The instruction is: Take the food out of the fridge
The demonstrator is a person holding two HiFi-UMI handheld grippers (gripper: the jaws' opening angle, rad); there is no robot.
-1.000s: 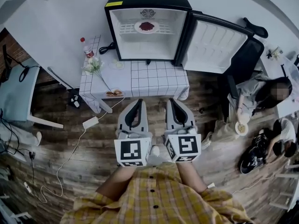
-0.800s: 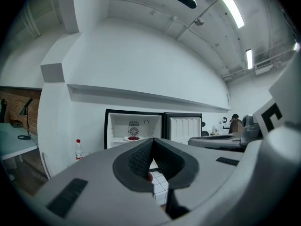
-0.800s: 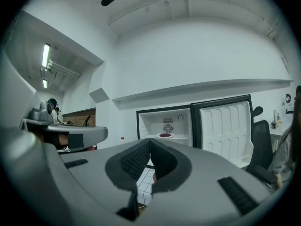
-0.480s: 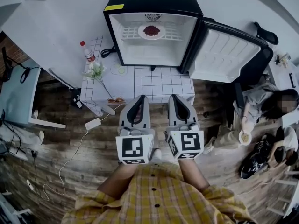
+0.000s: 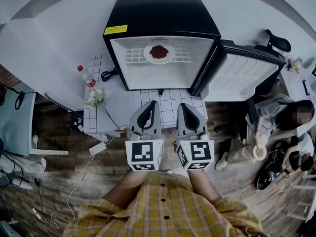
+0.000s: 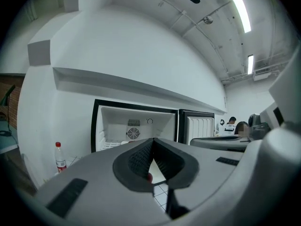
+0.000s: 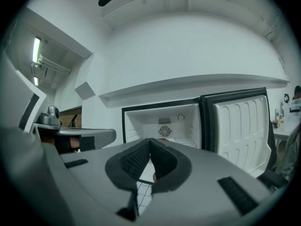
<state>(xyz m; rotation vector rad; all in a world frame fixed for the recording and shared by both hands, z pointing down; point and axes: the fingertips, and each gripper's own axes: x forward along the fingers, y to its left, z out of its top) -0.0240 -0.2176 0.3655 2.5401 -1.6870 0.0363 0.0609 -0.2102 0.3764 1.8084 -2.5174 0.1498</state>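
- Red food [image 5: 159, 52] on a white plate [image 5: 146, 57], centred on the wire shelf [image 5: 192, 57] inside the black fridge [image 5: 163, 14]: why is nothing holding it?
- Neither tool has reached it. The left hand-held gripper [image 5: 152, 104] and the right hand-held gripper [image 5: 183, 105] point level at the cabinet with jaws pressed together and empty, over the tiled tabletop [image 5: 168, 97] in front of it
- Room to go in?
- The door [image 5: 242, 78] is swung wide to the right, leaving the mouth open. Only the side walls and the shelf's front edge limit the reach. A bottle [image 5: 86, 76] and flowers [image 5: 96, 98] stand well to the left, a seated person [image 5: 289, 115] well to the right. The jaws would likely need to part before taking the plate's rim
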